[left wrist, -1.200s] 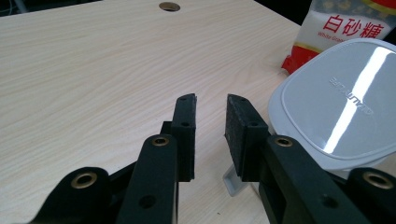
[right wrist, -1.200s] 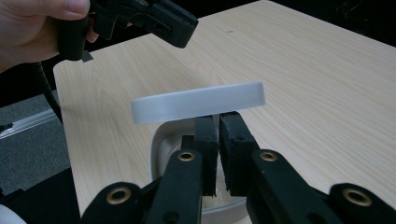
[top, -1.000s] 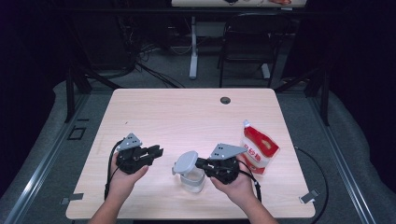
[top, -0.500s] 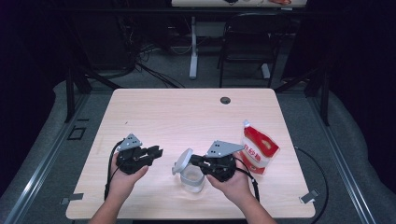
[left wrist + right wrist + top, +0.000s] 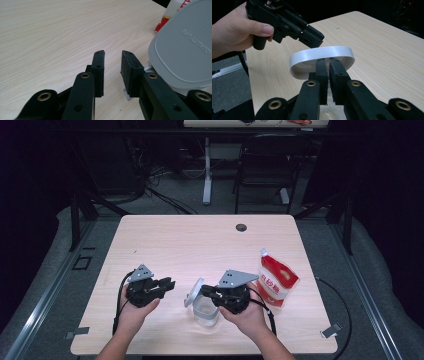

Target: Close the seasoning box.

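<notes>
A clear plastic container (image 5: 207, 315) with a grey hinged lid (image 5: 192, 293) stands near the table's front edge. The lid is swung up, almost on edge. My right gripper (image 5: 204, 295) reaches over the container from the right. In the right gripper view its jaws (image 5: 329, 60) stand almost together just behind the lid (image 5: 322, 53), pinching the container's rim. My left gripper (image 5: 170, 283) hovers to the left of the lid, open, with nothing between its pads (image 5: 112, 53). The lid's grey top (image 5: 185, 45) sits just to the right of those pads.
A red and white pouch (image 5: 276, 281) lies right of the right hand, near the table's (image 5: 200, 245) right side. A round cable hole (image 5: 241, 227) sits at the far edge. Cables trail from both grippers toward the front edge.
My right gripper has shifted slightly left with the container, and the lid has tipped up more steeply. The left gripper has stayed where it was.
</notes>
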